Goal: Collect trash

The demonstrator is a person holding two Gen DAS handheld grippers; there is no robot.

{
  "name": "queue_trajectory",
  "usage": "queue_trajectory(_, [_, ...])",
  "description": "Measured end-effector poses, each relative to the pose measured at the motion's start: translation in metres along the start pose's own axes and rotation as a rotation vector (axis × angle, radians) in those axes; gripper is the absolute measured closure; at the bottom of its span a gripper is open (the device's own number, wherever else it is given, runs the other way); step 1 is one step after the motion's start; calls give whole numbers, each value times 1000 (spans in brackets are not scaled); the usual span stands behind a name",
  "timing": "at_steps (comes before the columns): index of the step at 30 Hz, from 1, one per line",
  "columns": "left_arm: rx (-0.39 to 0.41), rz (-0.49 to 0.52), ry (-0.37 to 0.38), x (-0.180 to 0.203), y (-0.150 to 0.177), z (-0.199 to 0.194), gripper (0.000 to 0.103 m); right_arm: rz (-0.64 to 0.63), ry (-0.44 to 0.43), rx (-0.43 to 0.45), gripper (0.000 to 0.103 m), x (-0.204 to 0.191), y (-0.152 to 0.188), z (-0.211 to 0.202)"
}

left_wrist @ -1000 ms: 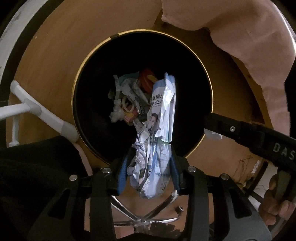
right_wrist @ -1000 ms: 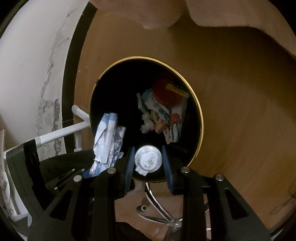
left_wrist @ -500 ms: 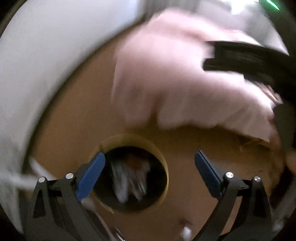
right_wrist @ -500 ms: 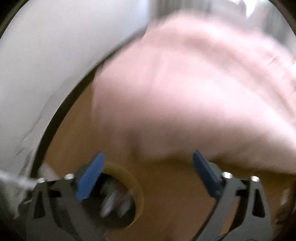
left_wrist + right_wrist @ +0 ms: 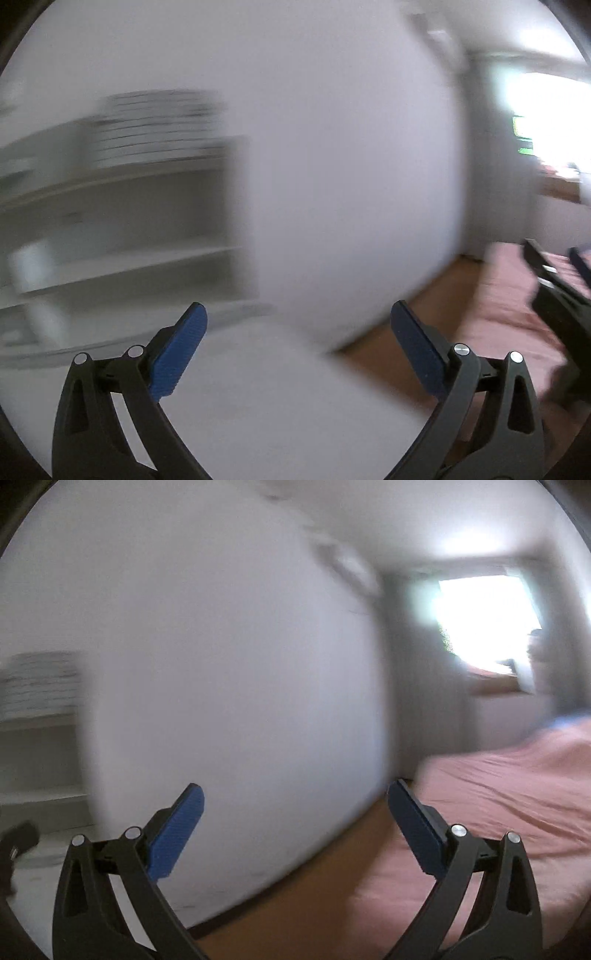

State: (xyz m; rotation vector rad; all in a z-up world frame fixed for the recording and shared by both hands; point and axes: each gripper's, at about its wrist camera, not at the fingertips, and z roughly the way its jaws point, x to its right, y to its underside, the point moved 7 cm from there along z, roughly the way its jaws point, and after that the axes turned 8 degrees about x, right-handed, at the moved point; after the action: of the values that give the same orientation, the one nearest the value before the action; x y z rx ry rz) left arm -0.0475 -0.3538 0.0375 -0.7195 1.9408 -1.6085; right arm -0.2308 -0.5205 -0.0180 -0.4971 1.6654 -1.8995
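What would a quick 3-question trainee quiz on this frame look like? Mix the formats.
1. True or false: the left gripper is clamped on a wrapper.
2. What lies right of the right gripper? A) pink bed cover B) trash bin C) sink
3. Fill in: both views are blurred and face a white ____.

Key:
1. False; its jaws stand wide apart with nothing between them.
2. A, the pink bed cover.
3. wall.

Shelves (image 5: 122, 206) left of the wall (image 5: 229, 664), bed (image 5: 498, 805) right
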Motion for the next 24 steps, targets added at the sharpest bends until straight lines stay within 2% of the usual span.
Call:
queue_trajectory(2, [-49,-1,-187,-73,14,-4,7,15,-194,-45,7,-71,13,3])
queue_trajectory(5, [-130,-43,-373,-146,41,-11,7,-19,-393,-149,7,-173,39,-2])
queue_trajectory(7, [-193,-98,-459,-191,63,-15,7,-20,-467,-210,7,-212,53,-6])
queue_trajectory(9, [-227,-113,-515,-217,76,-19,7,-41,-533,-289,7,-249,69,-7])
queue_trajectory(13, [-259,-128,-562,-251,94,-30,7,-91,-592,-373,7,-297,95,-15])
queue_trajectory(16, [-277,-144,-564,-271,106,-31,7,-131,-579,-409,7,-322,114,-16])
queue_trajectory(20, [-306,-155,-544,-268,123,-25,7,-125,-561,-411,7,-324,123,-6])
queue_trajectory(24, [-319,-166,-519,-270,131,-25,7,-177,-552,-459,7,-326,134,-3])
